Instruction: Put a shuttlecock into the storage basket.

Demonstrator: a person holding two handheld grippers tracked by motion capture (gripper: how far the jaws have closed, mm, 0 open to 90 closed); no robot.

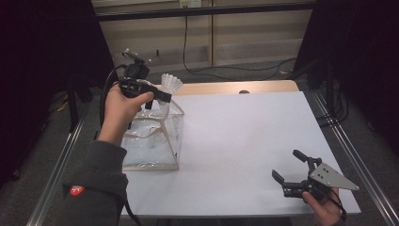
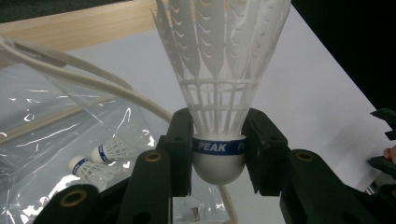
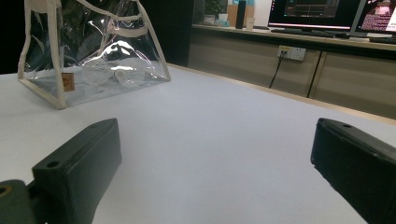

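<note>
The left gripper [image 2: 218,154] is pinching a light, fragile shuttlecock [image 2: 218,88] by its firm cork base above the clear bag [image 1: 153,141], sparing the feathers, while the right gripper [image 1: 294,170] is resting spread wide.

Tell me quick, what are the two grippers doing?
Left gripper: closed on a shuttlecock above the clear bag.
Right gripper: open, holding nothing.

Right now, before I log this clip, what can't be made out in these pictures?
- High view: the shuttlecock cork, hidden by the left hand-held gripper.
- Left gripper view: the count of shuttlecocks in the clear bag, blurred by glare and creases.
- Right gripper view: the bag's tan label, too small to read.
</note>
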